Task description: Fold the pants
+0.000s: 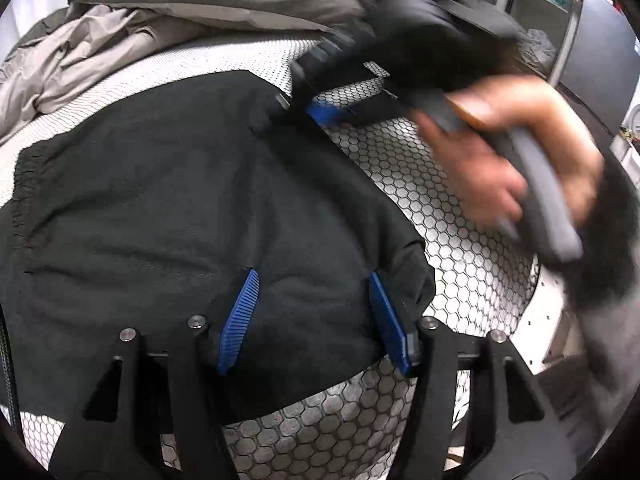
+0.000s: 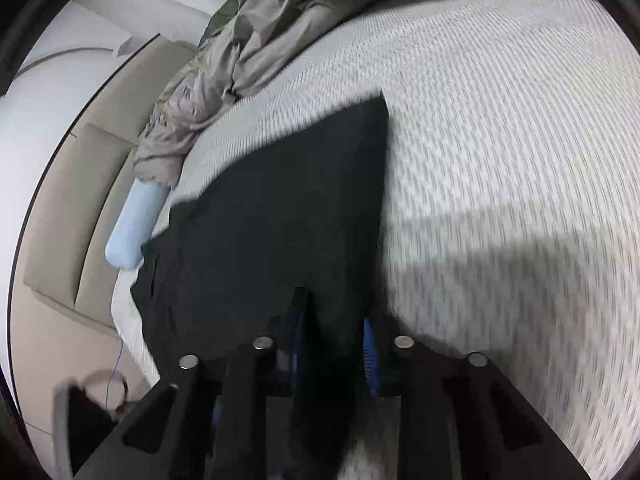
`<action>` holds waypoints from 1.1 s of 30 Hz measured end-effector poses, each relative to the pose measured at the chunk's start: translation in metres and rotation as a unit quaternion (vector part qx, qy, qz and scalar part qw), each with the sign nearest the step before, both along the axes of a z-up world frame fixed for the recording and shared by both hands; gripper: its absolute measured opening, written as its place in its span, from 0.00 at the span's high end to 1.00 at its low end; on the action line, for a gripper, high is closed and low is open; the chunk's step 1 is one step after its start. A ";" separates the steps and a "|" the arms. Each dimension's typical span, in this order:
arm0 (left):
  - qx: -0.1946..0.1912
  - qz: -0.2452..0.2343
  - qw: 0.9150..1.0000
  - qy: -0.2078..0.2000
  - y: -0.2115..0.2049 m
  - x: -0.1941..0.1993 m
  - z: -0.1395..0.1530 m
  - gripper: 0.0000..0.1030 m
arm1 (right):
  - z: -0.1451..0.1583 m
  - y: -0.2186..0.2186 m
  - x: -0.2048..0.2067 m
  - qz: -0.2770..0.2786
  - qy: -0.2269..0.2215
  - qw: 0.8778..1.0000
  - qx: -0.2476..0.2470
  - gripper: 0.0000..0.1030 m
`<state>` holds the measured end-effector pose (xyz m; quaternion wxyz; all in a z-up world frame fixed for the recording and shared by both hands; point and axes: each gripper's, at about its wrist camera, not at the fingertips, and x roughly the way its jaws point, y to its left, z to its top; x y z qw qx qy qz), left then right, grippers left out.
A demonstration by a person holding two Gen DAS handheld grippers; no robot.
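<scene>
Black pants (image 1: 180, 208) lie spread on a bed with a hexagon-patterned cover (image 1: 460, 216). My left gripper (image 1: 314, 280) is open, its blue pads (image 1: 240, 316) resting on the near corner of the pants. My right gripper (image 1: 320, 110), held by a hand, is at the far edge of the pants in the left wrist view. In the right wrist view, the right gripper (image 2: 334, 344) has a fold of the black pants (image 2: 280, 208) between its fingers and appears shut on it.
A crumpled grey-brown blanket (image 1: 120, 32) lies at the far side of the bed; it also shows in the right wrist view (image 2: 240, 40). A light blue roll (image 2: 134, 228) sits at the bed's left edge by a beige headboard (image 2: 72, 216). Shelving (image 1: 560, 8) stands at right.
</scene>
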<state>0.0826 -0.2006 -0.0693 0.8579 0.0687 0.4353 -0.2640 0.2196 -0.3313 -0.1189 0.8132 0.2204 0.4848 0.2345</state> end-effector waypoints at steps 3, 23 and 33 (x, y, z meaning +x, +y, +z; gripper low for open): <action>-0.010 -0.007 1.000 0.010 0.004 0.002 -0.001 0.47 | 0.004 -0.003 0.053 -0.022 0.003 1.000 -0.006 0.80; -0.116 0.085 0.989 0.016 0.063 0.041 0.029 0.35 | 0.031 -0.026 -0.128 -0.064 -0.050 0.996 -0.032 0.69; -0.054 0.069 0.995 0.038 0.010 0.060 0.005 0.35 | 0.017 0.041 -0.155 0.038 -0.113 0.976 -0.180 0.69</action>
